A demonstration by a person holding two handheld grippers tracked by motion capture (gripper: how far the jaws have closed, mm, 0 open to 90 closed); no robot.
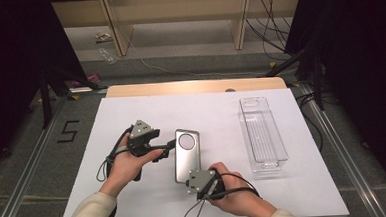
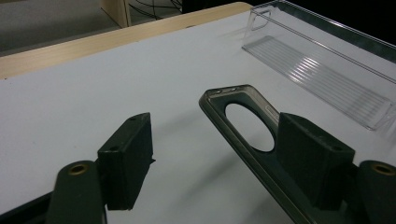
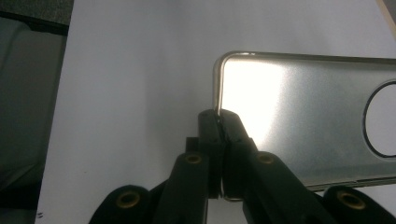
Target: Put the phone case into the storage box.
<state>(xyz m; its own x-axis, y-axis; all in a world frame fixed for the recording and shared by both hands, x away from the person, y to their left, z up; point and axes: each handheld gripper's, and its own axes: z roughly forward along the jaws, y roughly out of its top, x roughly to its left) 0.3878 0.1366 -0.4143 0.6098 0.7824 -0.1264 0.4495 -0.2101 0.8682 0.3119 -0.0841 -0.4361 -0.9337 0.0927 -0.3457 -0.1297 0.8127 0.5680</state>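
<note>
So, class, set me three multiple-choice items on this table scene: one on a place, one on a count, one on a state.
1. Where is the clear plastic tray relative to the grey phone case with a round hole?
A. To its right
B. To its left
C. Under it

2. How many round holes does the case have?
A. One
B. Two
C. Three

3. The right hand-held gripper is:
A. Wide open
B. Shut on the case's edge
C. Inside the tray

Answers: 1 A, the high view shows the tray to the right; 2 A, a single hole shows; 3 B, its jaws pinch the case's edge near a corner.
</note>
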